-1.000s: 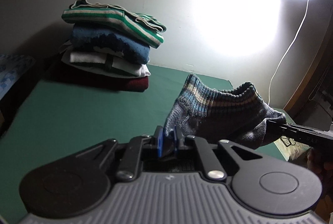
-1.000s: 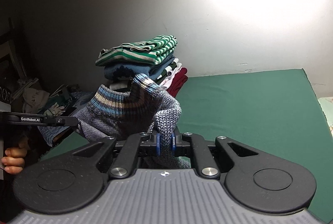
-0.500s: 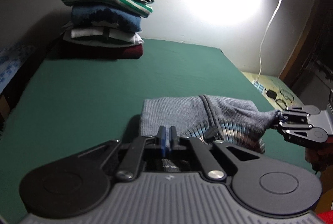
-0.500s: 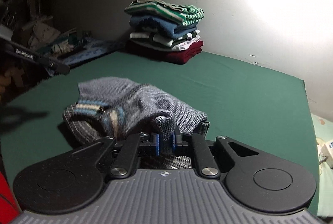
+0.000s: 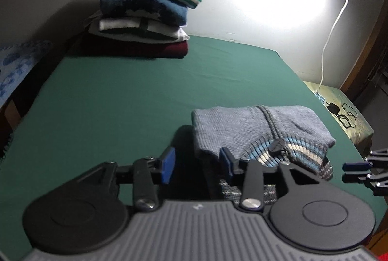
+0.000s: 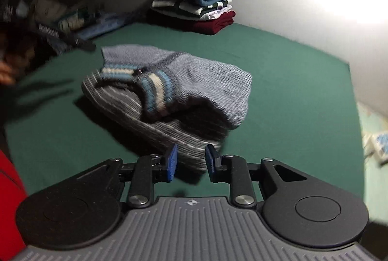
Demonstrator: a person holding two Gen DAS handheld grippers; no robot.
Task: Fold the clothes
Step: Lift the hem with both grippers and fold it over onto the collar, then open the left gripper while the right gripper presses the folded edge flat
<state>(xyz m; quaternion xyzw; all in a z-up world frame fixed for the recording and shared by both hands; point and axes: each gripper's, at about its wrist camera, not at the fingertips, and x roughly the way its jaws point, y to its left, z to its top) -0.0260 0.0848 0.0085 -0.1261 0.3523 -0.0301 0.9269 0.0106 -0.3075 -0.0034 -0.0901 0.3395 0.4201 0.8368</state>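
A folded grey sweater (image 5: 259,130) lies near the front edge of a green bed (image 5: 121,101). The left gripper (image 5: 197,161) is opening, its jaws apart beside the sweater's corner, clear of it. The right gripper (image 6: 190,160) is opening too, the hem between its pads unpressed. A clothes stack (image 5: 143,13) sits by the wall.

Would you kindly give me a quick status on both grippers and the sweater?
Left gripper and right gripper: jaws opening, gripping nothing. Grey knit sweater lies folded on the green bed. Folded stack far corner, path clear.
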